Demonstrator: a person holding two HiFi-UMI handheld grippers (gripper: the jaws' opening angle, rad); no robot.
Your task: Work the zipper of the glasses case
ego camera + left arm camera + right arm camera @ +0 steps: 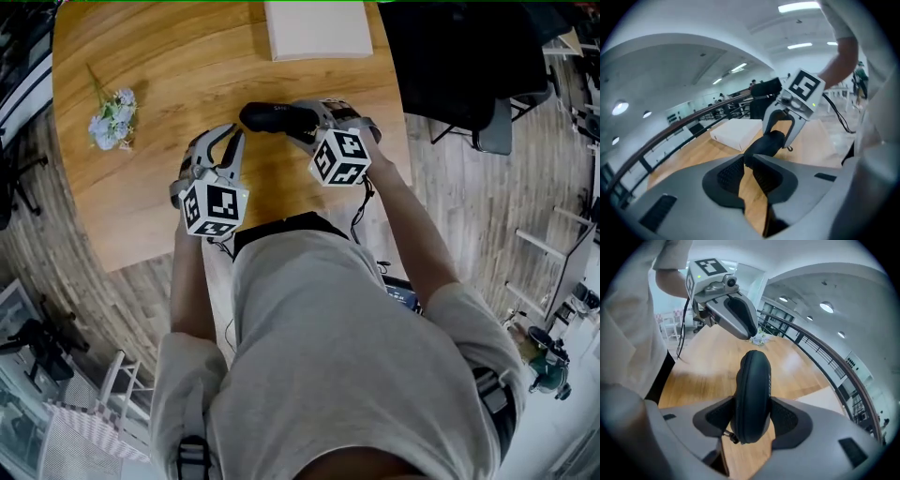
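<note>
A black, smooth-shelled oval glasses case [752, 390] stands on edge at the centre of the right gripper view. The right gripper [753, 417] clamps it between ribbed dark pads [718, 415], and a small metal zipper pull [731, 437] dangles at lower left. The left gripper [746, 165] is closed and empty above the grained wooden table [150, 187].

The right claw [314, 120] covers one end of the glasses case [270, 116] in head view.
</note>
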